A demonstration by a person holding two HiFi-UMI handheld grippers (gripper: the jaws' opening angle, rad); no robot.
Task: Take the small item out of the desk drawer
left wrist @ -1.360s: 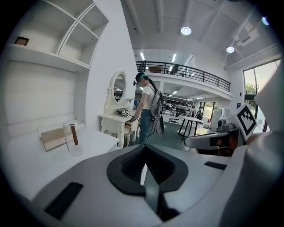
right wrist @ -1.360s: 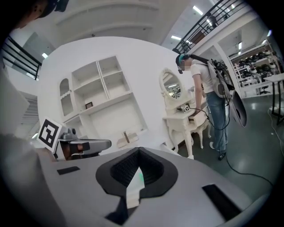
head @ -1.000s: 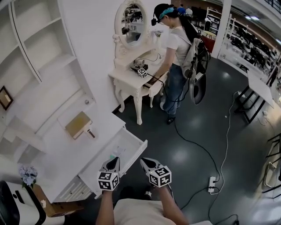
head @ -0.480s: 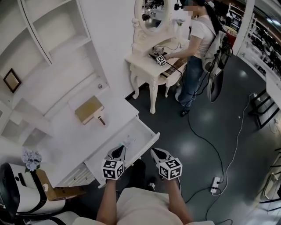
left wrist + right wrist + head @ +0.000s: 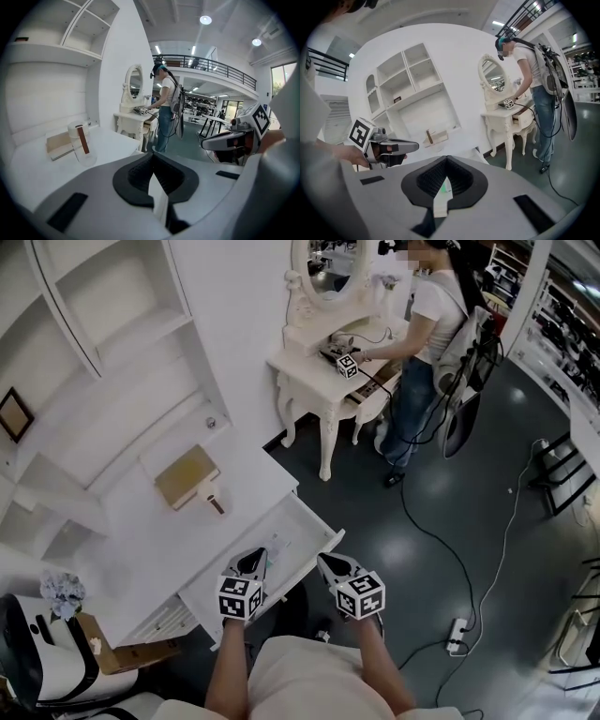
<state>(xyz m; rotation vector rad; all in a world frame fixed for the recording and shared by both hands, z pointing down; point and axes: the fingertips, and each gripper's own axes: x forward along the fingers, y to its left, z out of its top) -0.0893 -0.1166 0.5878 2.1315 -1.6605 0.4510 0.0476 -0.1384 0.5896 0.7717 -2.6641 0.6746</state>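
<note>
Of the shelves, only part in the head view, cut off by the top and left edges. Below them, the white desk, its far end lost off the left edge. Across the floor, a dressing table with a second person at it, head cut by the top edge and blurred over. At the bottom left, a chair, half out of view.

At the desk's front edge, the drawer, pulled open, its near end masked by the left gripper. Near the middle of the desktop, a tan box. Just beside it, toward the front edge, a clear jar with a brown strip.

Left gripper clenched on nothing, tip over the drawer's near front corner. Right gripper near it, off the drawer's front and over the floor. Clenched too, with only a pale sliver and a greenish fleck visible past the closed pads.

Small item on the drawer's floor toward the near end — no more than a faint smudge, shape and kind not to be told.

Against a second ago: desk and drawer nearer the centre of the head view, second person pushed up to the top edge, both grippers closer in on the drawer — left tip now over it, not short of it.
</note>
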